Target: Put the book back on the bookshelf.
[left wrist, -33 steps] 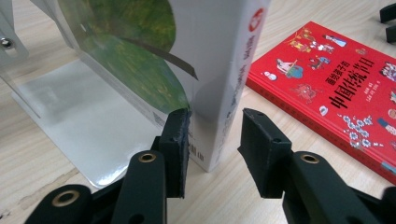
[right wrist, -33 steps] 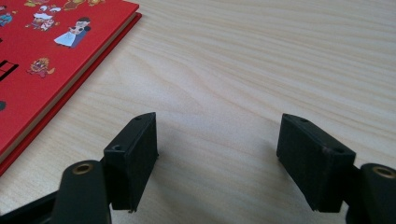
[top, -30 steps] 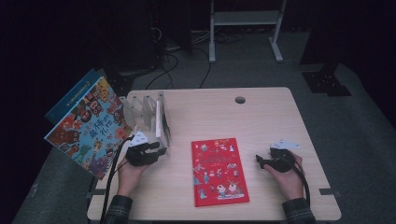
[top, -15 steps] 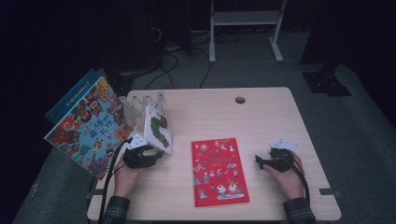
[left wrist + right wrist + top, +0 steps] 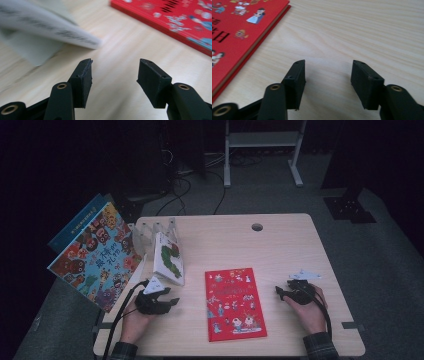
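The red book [image 5: 235, 302] lies flat at the lower middle of the high view, between my two hands. Its long axis runs from the top of the frame towards the bottom, leaning only slightly. My left gripper [image 5: 172, 302] sits at its left, level with the lower half of the cover, and its tips point right towards the book's long left edge with bare table [image 5: 280, 250] between. In the left gripper view the jaws stand about half apart. They have just been opening and nothing is between them, and the red book [image 5: 175, 17] crosses the upper right corner of that frame. The white book [image 5: 50, 27] is blurred at the upper left. In the high view it leans against the clear rack [image 5: 150, 230], above and just left of this gripper, apart from it. My right gripper [image 5: 279, 292] is at the book's right and points left at the other long edge. I judge it the nearer of the two, just beside the cover. Its jaws are also about half apart and empty. They have just been closing on nothing, and the red book [image 5: 234, 32] runs down the left of the right gripper view. I think the next move turns on that gap: the right hand needs only a short slide leftward to meet the long edge side-on.
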{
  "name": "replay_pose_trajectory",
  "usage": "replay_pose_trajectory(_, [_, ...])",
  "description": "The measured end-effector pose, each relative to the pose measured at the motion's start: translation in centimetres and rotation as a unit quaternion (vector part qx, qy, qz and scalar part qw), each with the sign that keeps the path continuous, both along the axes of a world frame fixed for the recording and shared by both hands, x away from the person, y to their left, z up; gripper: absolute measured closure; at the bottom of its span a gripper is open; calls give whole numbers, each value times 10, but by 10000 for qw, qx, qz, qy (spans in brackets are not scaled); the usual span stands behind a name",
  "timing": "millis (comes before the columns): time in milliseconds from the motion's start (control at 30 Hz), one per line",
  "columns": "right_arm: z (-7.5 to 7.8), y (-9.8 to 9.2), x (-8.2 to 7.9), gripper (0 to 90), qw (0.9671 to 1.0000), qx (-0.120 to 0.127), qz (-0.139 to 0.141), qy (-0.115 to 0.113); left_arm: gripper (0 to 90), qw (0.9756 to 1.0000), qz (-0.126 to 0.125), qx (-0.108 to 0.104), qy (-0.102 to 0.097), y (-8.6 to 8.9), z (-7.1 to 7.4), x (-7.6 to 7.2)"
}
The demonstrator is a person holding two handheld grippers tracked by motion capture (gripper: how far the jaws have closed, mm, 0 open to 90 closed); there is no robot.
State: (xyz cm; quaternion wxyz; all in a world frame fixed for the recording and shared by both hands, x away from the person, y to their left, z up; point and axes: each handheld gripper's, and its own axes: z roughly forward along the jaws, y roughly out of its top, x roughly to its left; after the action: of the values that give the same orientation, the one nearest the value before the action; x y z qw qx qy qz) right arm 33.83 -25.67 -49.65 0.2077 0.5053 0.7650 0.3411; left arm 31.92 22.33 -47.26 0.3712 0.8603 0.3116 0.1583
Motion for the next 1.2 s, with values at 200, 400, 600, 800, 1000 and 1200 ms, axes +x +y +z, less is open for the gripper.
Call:
replay_pose_trajectory(200, [8, 5, -2, 508, 9995, 195, 216, 128, 419, 9994, -354, 57, 21, -22, -4, -3])
replay_pose_trajectory(400, [16, 14, -5, 521, 9974, 469, 466, 273, 385, 9979, -629, 141, 85, -39, -9, -2])
replay_pose_trajectory(600, [18, 24, -7, 524, 9948, 602, 727, 373, 362, 9958, -878, 230, 122, -57, -13, -4])
replay_pose_trajectory(800, [19, 36, -6, 515, 9926, 662, 928, 410, 328, 9938, -1069, 269, 130, -72, -17, -5])
replay_pose_trajectory(1000, [19, 49, -2, 511, 9888, 788, 1147, 532, 273, 9927, -1170, 256, 139, -82, -19, -6])
replay_pose_trajectory(1200, [16, 60, 5, 513, 9857, 870, 1279, 668, 179, 9925, -1184, 185, 221, -90, -22, -8])
